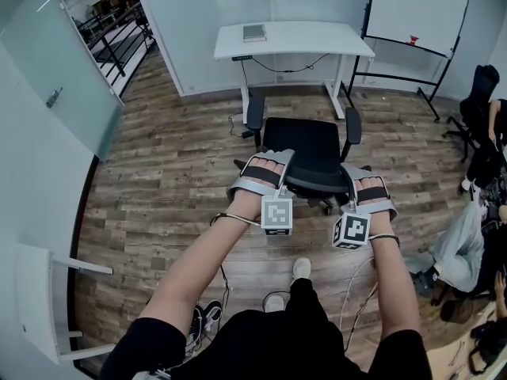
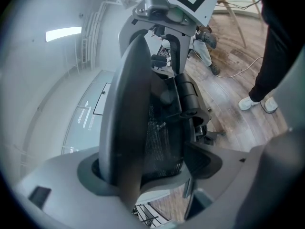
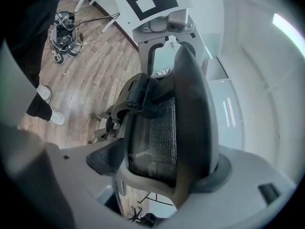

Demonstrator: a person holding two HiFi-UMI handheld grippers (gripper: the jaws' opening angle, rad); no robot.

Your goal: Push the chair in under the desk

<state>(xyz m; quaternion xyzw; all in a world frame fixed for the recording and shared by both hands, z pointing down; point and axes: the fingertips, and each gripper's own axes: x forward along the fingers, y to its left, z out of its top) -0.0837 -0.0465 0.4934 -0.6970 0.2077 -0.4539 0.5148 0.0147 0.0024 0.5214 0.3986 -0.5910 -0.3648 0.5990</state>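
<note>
Left gripper (image 1: 268,172) and right gripper (image 1: 368,190) are each clamped on the top rim of the chair (image 1: 305,153), which stands mid-floor short of the desk (image 1: 317,36) at the far edge, so an even push from both should roll it straight under.

Bare floor (image 1: 297,105) lies open between the chair (image 1: 305,153) and the desk (image 1: 293,38). Under the desk, its two legs (image 1: 244,92) and a hanging cable (image 1: 279,70) edge the gap; a whiteboard (image 1: 412,10) stands at right
</note>
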